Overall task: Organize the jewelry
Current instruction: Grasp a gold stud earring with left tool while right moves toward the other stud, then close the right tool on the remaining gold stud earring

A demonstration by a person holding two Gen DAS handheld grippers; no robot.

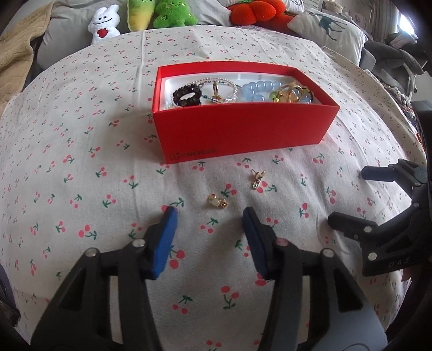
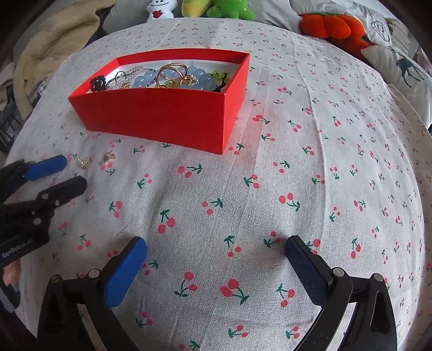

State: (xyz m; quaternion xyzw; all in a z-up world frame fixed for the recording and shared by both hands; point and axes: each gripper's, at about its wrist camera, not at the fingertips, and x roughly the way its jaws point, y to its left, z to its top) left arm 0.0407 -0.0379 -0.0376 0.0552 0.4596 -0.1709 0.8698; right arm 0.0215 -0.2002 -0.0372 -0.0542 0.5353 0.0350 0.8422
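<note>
Jewelry fills a red open box (image 1: pixel 243 135) resting on a cherry-print bedsheet (image 1: pixel 81 162): a blue bead bracelet (image 1: pixel 256 90), a dark scrunchie-like band (image 1: pixel 187 95), gold rings (image 1: pixel 290 93) and thin beaded chains (image 1: pixel 221 82) lie tangled inside. In the left wrist view the box sits at 12 o'clock. Two small gold earrings remain loose on the sheet, one earring (image 1: pixel 217 202) just ahead of the left gripper (image 1: pixel 209 216), the other earring (image 1: pixel 257 178) toward 1 o'clock, nearer the box. The left gripper's blue-padded tongs are spread wide and hold nothing. The right gripper (image 2: pixel 216 247), well apart at 3 o'clock, is also spread wide and empty, low over bare sheet. Plush toys (image 1: pixel 162 13) and pillows (image 1: pixel 329 29) line the far edge.
</note>
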